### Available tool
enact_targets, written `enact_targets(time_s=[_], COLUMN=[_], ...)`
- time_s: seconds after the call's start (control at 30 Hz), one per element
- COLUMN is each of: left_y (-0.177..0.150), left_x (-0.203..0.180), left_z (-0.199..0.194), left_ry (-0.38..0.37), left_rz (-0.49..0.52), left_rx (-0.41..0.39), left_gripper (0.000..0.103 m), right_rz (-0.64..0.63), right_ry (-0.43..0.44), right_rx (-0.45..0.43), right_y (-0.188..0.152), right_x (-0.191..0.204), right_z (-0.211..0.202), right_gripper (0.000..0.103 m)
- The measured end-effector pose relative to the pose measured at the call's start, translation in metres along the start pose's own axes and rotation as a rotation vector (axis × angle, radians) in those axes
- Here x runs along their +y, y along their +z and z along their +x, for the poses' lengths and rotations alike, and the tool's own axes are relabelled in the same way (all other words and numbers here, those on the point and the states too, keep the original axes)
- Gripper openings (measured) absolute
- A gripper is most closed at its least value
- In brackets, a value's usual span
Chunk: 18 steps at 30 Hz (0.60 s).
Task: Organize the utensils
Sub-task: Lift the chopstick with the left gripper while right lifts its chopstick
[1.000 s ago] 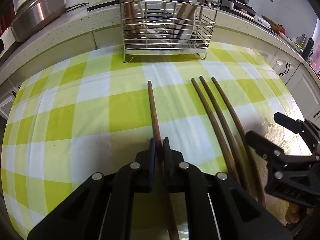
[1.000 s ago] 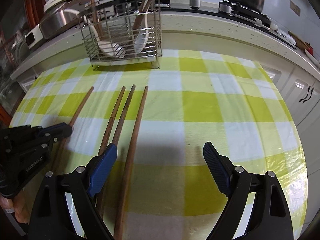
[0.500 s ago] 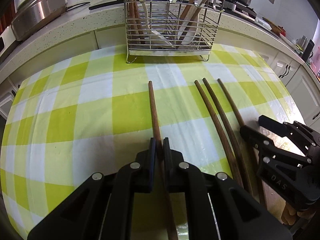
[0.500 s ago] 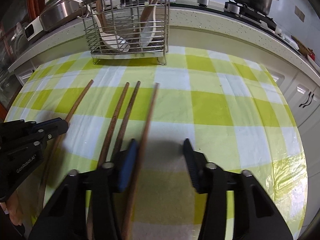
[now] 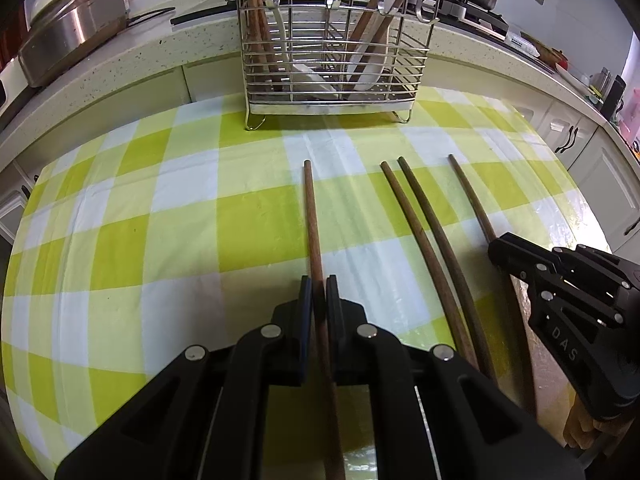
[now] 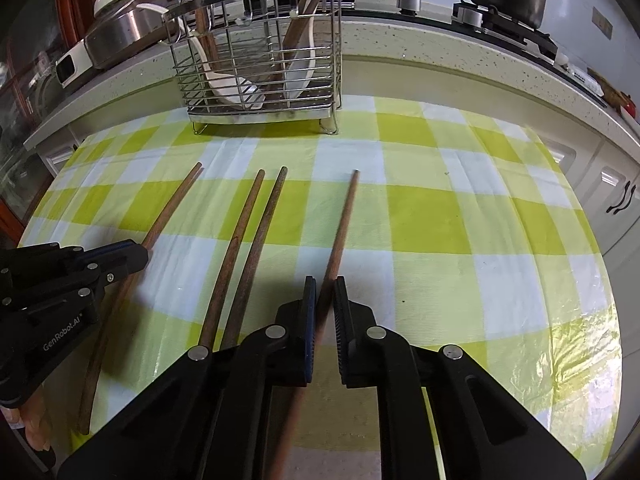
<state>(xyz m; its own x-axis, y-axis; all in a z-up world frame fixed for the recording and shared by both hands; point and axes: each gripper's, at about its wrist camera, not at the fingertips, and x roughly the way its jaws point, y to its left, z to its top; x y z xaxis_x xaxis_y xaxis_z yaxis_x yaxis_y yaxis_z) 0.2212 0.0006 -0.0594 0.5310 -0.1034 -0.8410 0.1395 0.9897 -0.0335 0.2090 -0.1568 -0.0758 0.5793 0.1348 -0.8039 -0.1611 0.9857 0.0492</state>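
Four wooden sticks lie on the checked cloth (image 5: 160,216), all in front of the rack (image 5: 332,40), far ends pointing toward it.

Stick one (image 5: 312,220): leftmost of the four, straight out from the rack's middle in the left wrist view. The left gripper (image 5: 319,300) is clamped on it, jaws drawn narrow, the shaft running between the pads and on beneath the gripper body.

Sticks two (image 5: 416,236) and three (image 5: 436,236): a close pair to the right of stick one, lying free on the cloth, near ends almost touching, neither in any jaw.

Stick four (image 6: 340,232): rightmost, set apart from the pair. The right gripper (image 6: 325,300) is closed on it at mid-shaft, jaws pinched narrow, the shaft passing between the pads; its far tip points toward the rack's right foot.

Rack: wire, standing at the cloth's far edge against the counter (image 6: 440,48), holding wooden handles and white utensils upright or leaning.

Grippers sit side by side, well short of the rack, both angled down at the cloth.
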Motion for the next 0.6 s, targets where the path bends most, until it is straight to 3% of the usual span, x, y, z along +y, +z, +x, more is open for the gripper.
enact_targets(time_s=[0.6], left_y=[0.015], left_x=[0.007], left_z=[-0.050], left_ry=[-0.034], left_rz=[-0.039], left_rx=[-0.139], left_gripper=[0.007], right_rz=[0.023], right_ry=[-0.019], right_rx=[-0.129], right_y=[0.018], right_x=[-0.015], right_z=[-0.049], right_gripper=[0.010])
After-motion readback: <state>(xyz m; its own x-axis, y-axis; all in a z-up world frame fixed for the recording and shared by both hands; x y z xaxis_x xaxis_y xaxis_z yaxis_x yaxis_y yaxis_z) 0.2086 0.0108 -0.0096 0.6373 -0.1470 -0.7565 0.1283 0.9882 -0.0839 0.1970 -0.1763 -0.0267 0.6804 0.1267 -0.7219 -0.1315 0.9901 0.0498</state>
